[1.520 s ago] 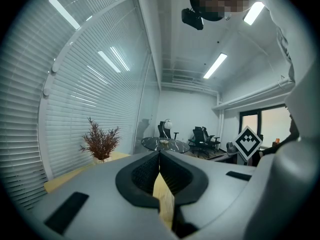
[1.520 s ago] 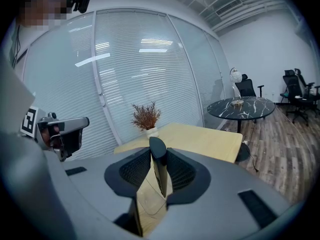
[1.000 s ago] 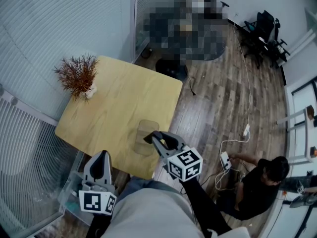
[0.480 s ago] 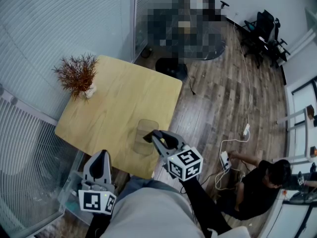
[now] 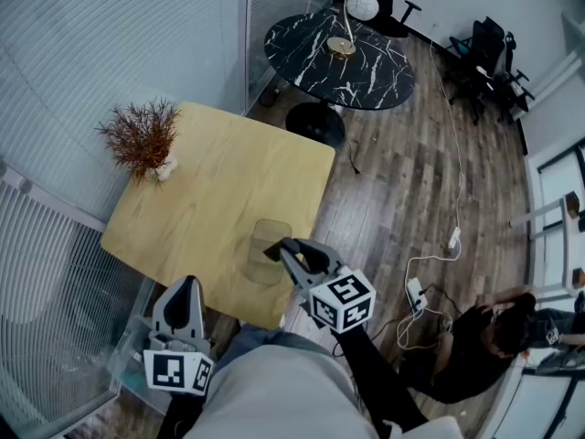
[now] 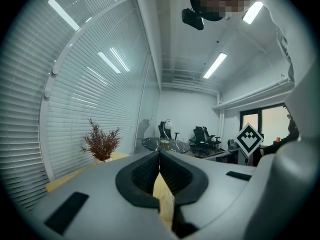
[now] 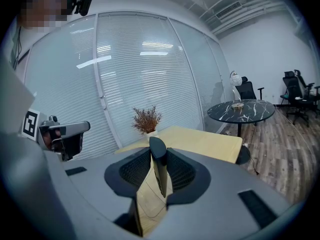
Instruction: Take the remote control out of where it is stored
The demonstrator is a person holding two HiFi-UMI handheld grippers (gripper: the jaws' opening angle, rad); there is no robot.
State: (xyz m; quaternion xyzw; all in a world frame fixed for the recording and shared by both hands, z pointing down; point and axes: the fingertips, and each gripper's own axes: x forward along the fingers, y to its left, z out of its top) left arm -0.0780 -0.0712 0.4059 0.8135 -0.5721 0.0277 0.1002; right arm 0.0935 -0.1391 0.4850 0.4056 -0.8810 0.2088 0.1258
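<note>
A slim black remote control (image 7: 158,165) stands on edge between the pads of my right gripper (image 7: 159,155), which is shut on it. In the head view that gripper (image 5: 277,251) hovers over the near edge of the wooden table (image 5: 228,176), just above a clear plastic container (image 5: 259,265), and the remote's dark end (image 5: 271,253) pokes out past the fingers. My left gripper (image 5: 186,289) hangs lower left, off the table's front edge. Its jaws (image 6: 160,157) are shut with nothing between them.
A dried red-brown plant in a small white pot (image 5: 143,139) stands at the table's far left corner. White slatted blinds (image 5: 55,273) run along the left. A round black marble table (image 5: 340,51) stands beyond. A person (image 5: 475,337) sits on the floor at right among cables.
Both grippers have stayed where they were, the remote still in the right one. The person on the floor at right has shifted position.
</note>
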